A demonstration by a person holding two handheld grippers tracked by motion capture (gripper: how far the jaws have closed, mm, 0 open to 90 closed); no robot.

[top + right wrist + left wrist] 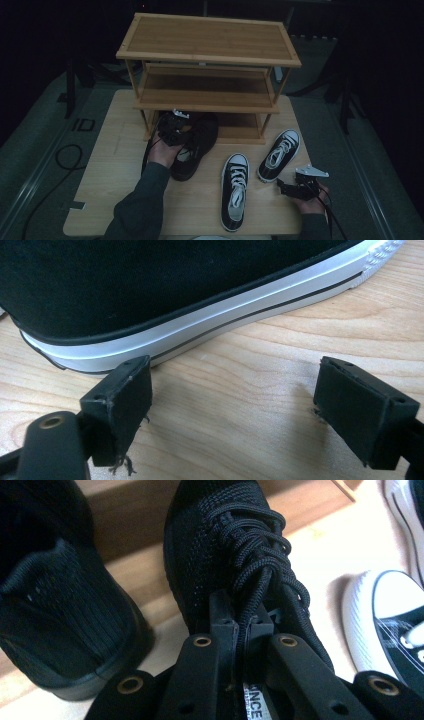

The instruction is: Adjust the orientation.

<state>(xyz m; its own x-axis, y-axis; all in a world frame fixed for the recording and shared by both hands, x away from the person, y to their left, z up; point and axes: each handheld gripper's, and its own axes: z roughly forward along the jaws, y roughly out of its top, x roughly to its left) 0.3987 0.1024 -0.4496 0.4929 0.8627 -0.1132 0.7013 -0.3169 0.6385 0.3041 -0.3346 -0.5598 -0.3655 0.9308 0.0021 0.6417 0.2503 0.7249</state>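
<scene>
We see an all-black knit running shoe [225, 555] with black laces, two black canvas sneakers [235, 187] with white rubber toe caps, white laces and black-striped white soles, and a honey-brown bamboo three-tier rack [207, 37].

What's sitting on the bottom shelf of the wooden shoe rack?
On the three-tier bamboo shoe rack, the bottom shelf holds one black knit sneaker. The left tool is clamped on the laces of its mate, toe over the shelf edge. Deeper shelf space is shadowed.
</scene>
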